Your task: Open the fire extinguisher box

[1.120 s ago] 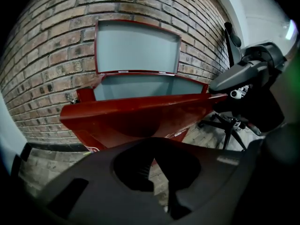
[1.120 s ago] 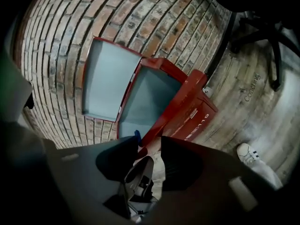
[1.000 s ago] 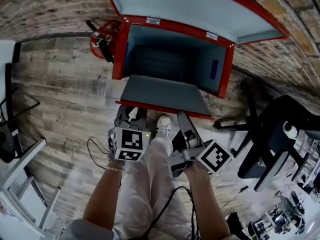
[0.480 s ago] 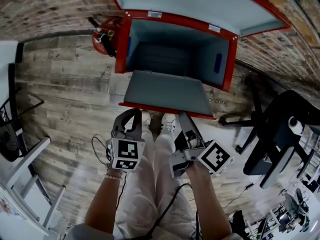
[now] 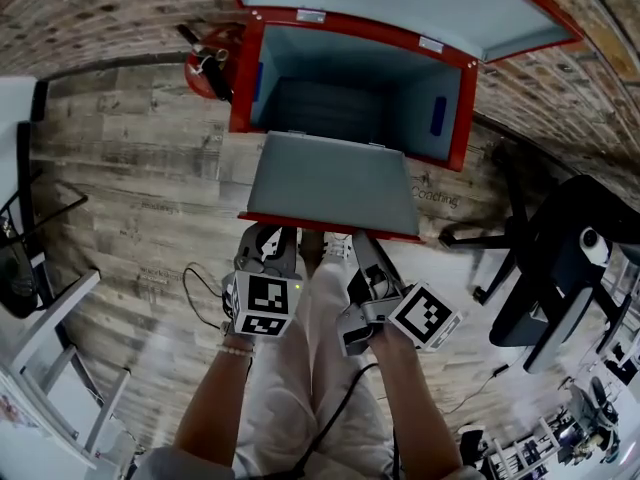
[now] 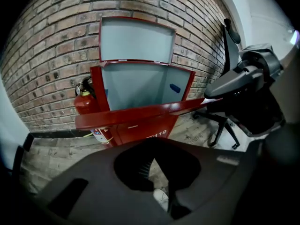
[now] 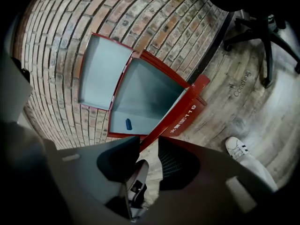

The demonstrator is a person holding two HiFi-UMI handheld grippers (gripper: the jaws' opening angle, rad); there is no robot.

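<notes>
the fire extinguisher box [image 5: 462, 118] stands open against the rough brick wall [image 5: 90, 8], straight ahead of you. it is a red sheet-metal case with smooth grey-blue inner faces. its lid [image 5: 400, 3] is tipped up against the bricks, and its front flap [image 5: 335, 183] hangs out flat toward you, a grey panel with a thin red rim. a small blue oblong [image 5: 438, 115] sits on the inner right wall. a round red extinguisher [image 5: 205, 68] with a black hose stands just beside the box's left side, on the grey, grainy wooden plank floor [image 5: 130, 188]. a black swivel chair [image 5: 560, 258] stands to the right, well apart from the box.

your left gripper [image 5: 270, 246] hangs just short of the flap's near edge, its 2 dark curved fingers pressed together at the tips with nothing between them. your right gripper [image 5: 365, 258] is beside it, also at the flap's rim; its ribbed fingers stand apart and have just been closing. the flap's red edge lines up with the gap between them, but the pads press on nothing. your white shoe [image 7: 236, 146] shows below on the planks.
</notes>
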